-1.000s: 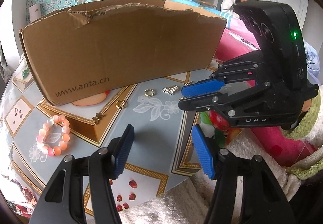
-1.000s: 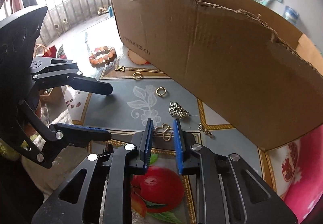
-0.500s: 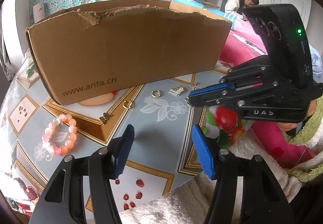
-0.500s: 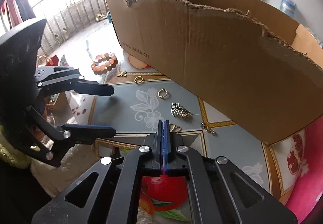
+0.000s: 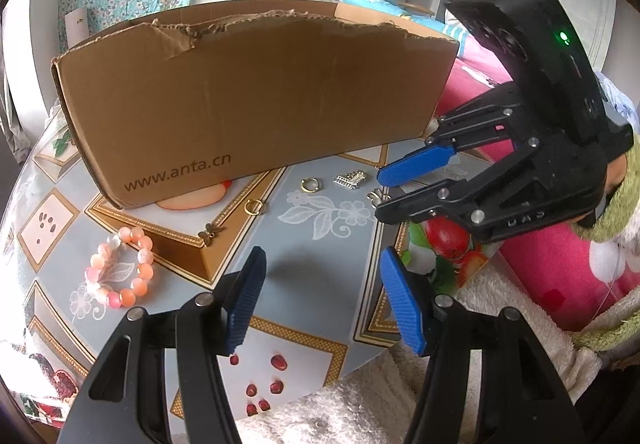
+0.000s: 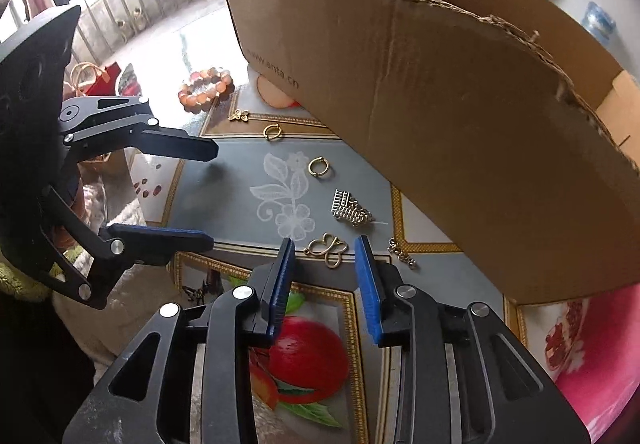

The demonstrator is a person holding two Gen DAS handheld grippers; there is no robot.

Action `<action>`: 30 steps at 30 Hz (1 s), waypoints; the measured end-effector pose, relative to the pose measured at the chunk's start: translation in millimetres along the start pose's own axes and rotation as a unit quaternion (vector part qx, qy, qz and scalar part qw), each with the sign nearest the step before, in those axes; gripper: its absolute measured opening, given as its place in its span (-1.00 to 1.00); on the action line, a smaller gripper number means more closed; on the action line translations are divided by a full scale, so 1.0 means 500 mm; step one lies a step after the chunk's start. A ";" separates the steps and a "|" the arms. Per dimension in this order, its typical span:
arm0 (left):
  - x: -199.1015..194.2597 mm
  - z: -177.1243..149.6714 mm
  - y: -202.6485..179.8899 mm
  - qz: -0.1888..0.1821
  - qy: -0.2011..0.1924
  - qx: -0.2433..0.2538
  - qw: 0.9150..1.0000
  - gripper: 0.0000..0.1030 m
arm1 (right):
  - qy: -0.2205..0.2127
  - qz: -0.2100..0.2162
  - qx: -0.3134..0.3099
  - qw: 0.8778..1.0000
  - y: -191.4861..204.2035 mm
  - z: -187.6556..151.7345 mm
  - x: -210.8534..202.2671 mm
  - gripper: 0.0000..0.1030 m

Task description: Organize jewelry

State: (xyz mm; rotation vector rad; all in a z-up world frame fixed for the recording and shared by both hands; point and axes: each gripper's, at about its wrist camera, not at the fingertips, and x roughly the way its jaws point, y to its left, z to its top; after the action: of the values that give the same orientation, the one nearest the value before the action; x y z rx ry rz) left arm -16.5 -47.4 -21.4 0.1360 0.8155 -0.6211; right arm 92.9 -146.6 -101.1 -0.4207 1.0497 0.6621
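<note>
Patterned tablecloth (image 6: 224, 200), near edge: gold butterfly pendant (image 6: 326, 246) lies flat just ahead of right gripper (image 6: 325, 250), between its parted fingertips, long axis across the gap. Left gripper (image 5: 320, 266) spread, empty, farther off. Cardboard box (image 6: 440, 104) behind.

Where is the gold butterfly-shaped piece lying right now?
In the right wrist view the gold butterfly piece lies flat on the table, between the open right gripper fingertips, with the silver comb-like charm just beyond it.
</note>
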 end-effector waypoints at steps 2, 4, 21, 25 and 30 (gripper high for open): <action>0.000 -0.001 0.002 -0.001 -0.002 -0.001 1.000 0.12 | 0.010 0.000 0.000 1.000 0.001 0.006 0.004 -0.66; -0.001 -0.003 0.006 -0.003 -0.003 -0.004 1.000 0.12 | 0.019 -0.001 0.000 1.000 0.001 0.014 0.008 -0.72; -0.019 -0.014 0.024 -0.007 -0.021 -0.008 1.000 0.12 | 0.032 0.001 0.030 0.999 -0.002 0.045 0.012 -1.00; -0.024 -0.013 0.026 -0.001 -0.026 -0.008 1.000 0.12 | 0.023 0.000 0.039 0.999 -0.003 0.046 0.000 -0.97; -0.021 -0.014 0.024 0.003 -0.023 -0.002 1.000 0.12 | 0.011 -0.009 0.026 1.000 0.003 0.040 -0.007 -0.49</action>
State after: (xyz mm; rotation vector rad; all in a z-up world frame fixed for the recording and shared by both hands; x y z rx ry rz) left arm -19.6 -30.2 -20.3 0.1195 0.7724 -0.6155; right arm 103.9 -134.0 -89.2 -0.3923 1.0807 0.6146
